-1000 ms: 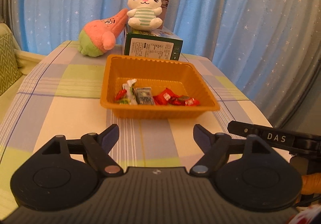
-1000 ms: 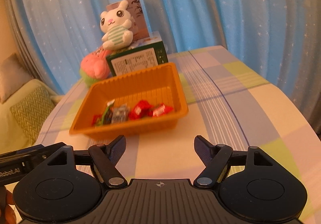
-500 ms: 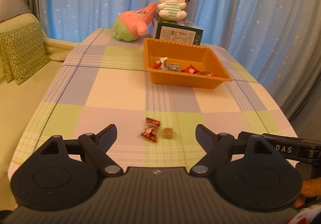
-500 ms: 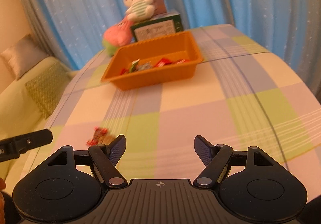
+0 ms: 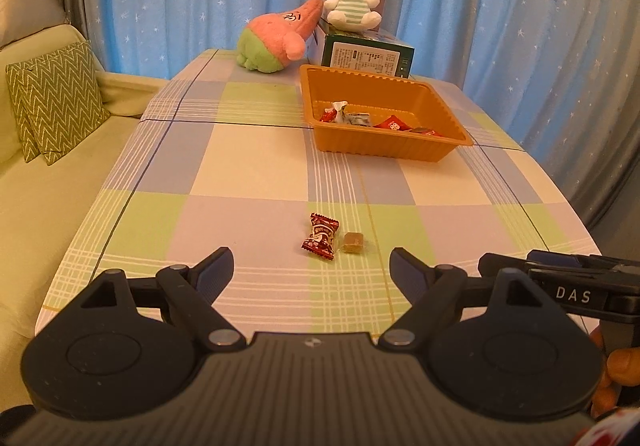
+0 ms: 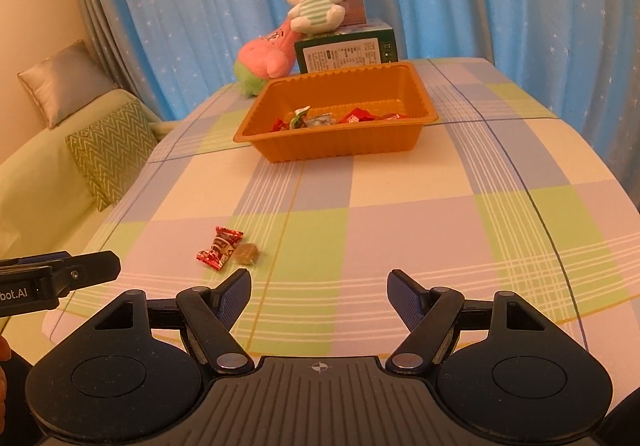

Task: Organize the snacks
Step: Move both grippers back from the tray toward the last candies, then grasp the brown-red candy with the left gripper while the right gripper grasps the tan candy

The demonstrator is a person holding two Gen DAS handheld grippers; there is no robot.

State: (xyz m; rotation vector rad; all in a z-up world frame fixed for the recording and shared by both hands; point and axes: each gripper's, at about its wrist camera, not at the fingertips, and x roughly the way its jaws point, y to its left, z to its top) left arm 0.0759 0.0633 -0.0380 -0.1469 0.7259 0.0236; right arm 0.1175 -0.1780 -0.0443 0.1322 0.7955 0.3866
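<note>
Left gripper (image 5: 311,266) spread wide and empty; red-wrapped candy (image 5: 320,235) dead ahead at twelve o'clock, lengthwise, nearer than the spread right gripper (image 6: 319,291).

Both grippers now sit farther back from the orange tray (image 5: 384,146) than a second ago, when it filled the view close ahead. The near part of the table (image 5: 248,174) has come into sight, and with it a red wrapped candy (image 5: 321,235) and a small brown candy (image 5: 353,242) lying just beside each other ahead of the left gripper (image 5: 311,266). From the right gripper (image 6: 319,288) the same pair lies ahead and to the left.
</note>
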